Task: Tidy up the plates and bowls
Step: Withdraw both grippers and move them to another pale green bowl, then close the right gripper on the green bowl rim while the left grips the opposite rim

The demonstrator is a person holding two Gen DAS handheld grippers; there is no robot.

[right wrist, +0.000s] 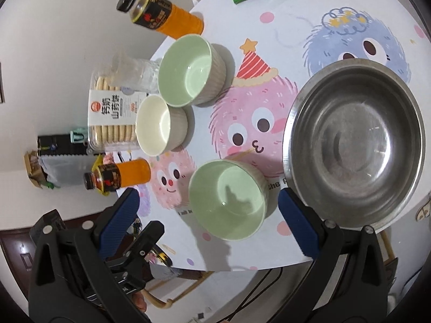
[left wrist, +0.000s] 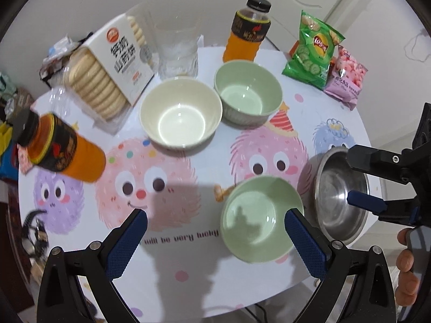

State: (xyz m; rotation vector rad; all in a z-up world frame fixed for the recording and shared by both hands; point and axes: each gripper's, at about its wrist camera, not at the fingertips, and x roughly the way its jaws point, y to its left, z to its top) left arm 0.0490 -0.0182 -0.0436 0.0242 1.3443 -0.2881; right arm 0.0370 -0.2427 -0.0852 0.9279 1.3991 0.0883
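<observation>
A near green bowl [left wrist: 260,219] [right wrist: 229,199] sits at the table's front, with a steel bowl [left wrist: 340,192] [right wrist: 355,140] beside it on the right. A cream bowl [left wrist: 181,113] [right wrist: 159,123] and a second green bowl [left wrist: 247,94] [right wrist: 188,70] sit farther back. My left gripper [left wrist: 215,235] is open above the table, its right finger at the near green bowl's rim. My right gripper [right wrist: 208,220] [left wrist: 353,177] is open, hovering low over the near green bowl, beside the steel bowl.
Two orange drink bottles [left wrist: 246,33] [left wrist: 60,148], a biscuit box [left wrist: 107,67], a clear glass [left wrist: 177,51], and snack bags [left wrist: 313,49] [left wrist: 346,79] ring the round table [left wrist: 188,269]. The table's edge lies just below both grippers.
</observation>
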